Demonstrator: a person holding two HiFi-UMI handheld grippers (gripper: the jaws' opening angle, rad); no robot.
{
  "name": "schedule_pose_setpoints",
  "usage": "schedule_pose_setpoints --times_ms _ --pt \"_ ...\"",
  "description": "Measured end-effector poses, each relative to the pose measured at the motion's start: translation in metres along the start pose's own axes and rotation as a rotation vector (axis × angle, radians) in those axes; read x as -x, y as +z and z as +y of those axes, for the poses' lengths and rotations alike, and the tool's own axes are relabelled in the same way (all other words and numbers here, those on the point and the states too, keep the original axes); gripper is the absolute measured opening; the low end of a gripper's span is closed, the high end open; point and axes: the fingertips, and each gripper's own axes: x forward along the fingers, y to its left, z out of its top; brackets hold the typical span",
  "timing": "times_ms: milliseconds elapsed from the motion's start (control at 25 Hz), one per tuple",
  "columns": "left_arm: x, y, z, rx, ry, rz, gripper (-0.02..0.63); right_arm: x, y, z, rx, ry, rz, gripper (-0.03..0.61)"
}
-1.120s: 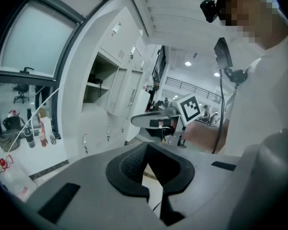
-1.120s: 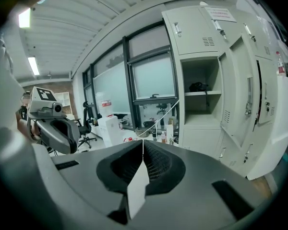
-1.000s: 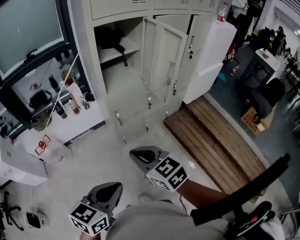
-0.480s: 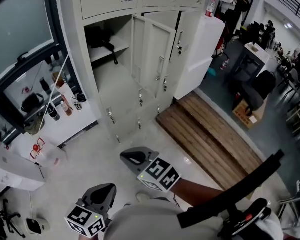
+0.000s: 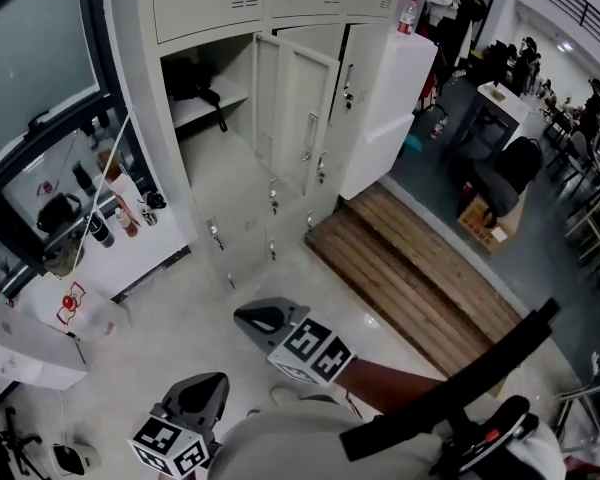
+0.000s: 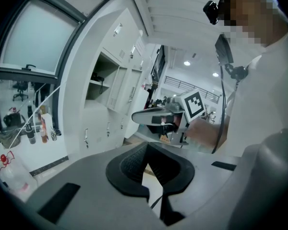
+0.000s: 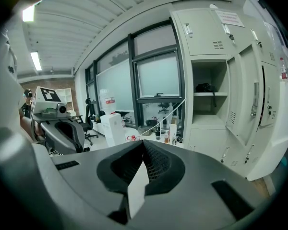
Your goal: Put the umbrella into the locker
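A black folded umbrella [image 5: 196,80] lies on the shelf of the open locker [image 5: 230,158]; it also shows as the umbrella [image 7: 205,87] in the right gripper view and the umbrella [image 6: 97,78] in the left gripper view. My right gripper [image 5: 248,316] hangs over the floor some way in front of the lockers, jaws shut and empty. My left gripper [image 5: 212,380] is lower and to its left, also shut with nothing in it. The pads meet at the tips of the right gripper [image 7: 143,145] and of the left gripper [image 6: 145,148].
The locker's door [image 5: 302,118] stands open to the right. A white cabinet [image 5: 390,98] with a bottle [image 5: 408,13] on top stands beside the lockers, and a wooden platform [image 5: 420,278] lies on the floor. A low white shelf [image 5: 130,248] with bottles stands left. A black strap [image 5: 450,388] crosses bottom right.
The lockers have slid a little left in the head view as the person shifted. Both grippers keep their pose and stay shut.
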Motion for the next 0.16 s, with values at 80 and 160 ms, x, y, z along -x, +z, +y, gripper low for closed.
schedule_pose_setpoints --times_ms 80,160 --pt "0.0018 -0.0009 0.0008 0.001 0.001 0.001 0.011 -0.0015 -0.0011 0.0023 0.000 0.000 0.002 0.017" --pt "0.0035 -0.0024 0.0014 0.000 -0.001 0.001 0.011 -0.0031 -0.0026 0.0049 -0.001 0.000 0.004 0.017"
